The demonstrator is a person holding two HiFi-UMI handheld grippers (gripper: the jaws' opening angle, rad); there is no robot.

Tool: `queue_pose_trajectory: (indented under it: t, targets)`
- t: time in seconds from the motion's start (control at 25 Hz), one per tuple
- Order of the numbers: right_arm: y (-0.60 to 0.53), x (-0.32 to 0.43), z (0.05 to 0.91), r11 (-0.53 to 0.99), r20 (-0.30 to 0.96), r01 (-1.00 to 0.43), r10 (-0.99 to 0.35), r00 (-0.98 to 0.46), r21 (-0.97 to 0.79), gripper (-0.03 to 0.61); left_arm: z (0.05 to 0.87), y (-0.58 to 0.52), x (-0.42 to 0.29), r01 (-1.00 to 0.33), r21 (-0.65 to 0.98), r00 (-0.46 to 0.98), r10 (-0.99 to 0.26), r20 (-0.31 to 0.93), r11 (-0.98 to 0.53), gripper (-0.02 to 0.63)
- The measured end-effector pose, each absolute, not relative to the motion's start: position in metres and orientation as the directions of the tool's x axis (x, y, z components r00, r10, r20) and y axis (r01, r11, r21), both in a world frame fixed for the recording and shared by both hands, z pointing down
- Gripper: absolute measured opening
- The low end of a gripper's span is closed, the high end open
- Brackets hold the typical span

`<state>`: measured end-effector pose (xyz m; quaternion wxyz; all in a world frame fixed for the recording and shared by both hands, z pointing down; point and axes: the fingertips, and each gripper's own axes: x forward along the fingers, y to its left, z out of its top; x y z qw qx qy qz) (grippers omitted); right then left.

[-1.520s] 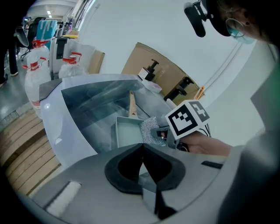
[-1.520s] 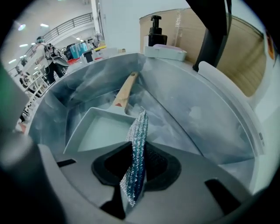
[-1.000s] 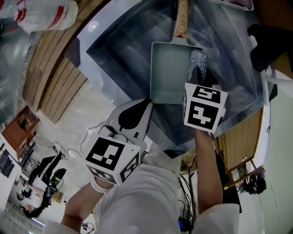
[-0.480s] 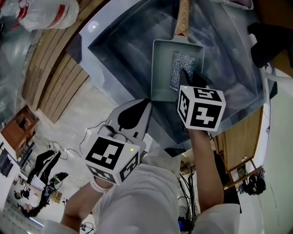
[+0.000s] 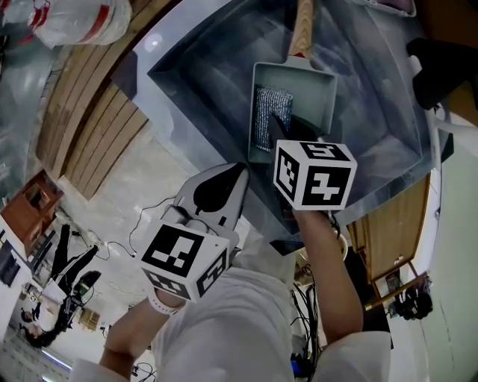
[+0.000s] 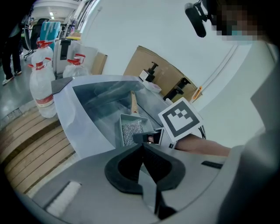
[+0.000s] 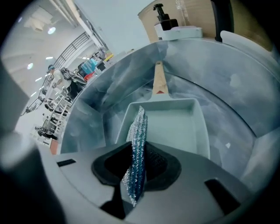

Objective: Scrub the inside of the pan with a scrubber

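A rectangular grey pan with a wooden handle lies in the steel sink. My right gripper reaches into it, shut on a silver mesh scrubber that presses on the pan's left part. In the right gripper view the scrubber stands edge-on between the jaws above the pan. My left gripper hovers near the sink's front rim, shut and empty. In the left gripper view it points toward the pan and the scrubber.
Pump bottles stand behind the sink by a cardboard box. Plastic bottles and a white bag sit to the left over wooden slats. A dark object lies at the sink's right.
The right gripper has dragged the scrubber across the pan from its right side to its left side. The left gripper has stayed in place.
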<state>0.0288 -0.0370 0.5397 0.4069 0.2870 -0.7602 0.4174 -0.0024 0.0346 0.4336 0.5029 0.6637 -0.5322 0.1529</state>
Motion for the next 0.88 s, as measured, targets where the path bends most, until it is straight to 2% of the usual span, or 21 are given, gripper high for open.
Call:
queue_pose_trajectory:
  t: [0.16, 0.52, 0.88]
  targets:
    - [-0.034, 0.037, 0.539, 0.513, 0.866, -0.768, -0.091, -0.491, -0.382, 0.063, 0.433, 0.035, -0.005, -0.862, 0.501, 0.382, -0.553, 0.74, 0.075, 0.005]
    - [-0.062, 0.099, 0.538, 0.592, 0.94, -0.797, -0.19, -0.284, -0.121, 0.063, 0.434, 0.037, -0.007, -0.857, 0.509, 0.383, -0.558, 0.736, 0.083, 0.005]
    - [-0.071, 0.129, 0.532, 0.606, 0.949, -0.796, -0.26, -0.18, 0.016, 0.063, 0.433, 0.038, -0.011, -0.855, 0.512, 0.381, -0.566, 0.731, 0.085, 0.005]
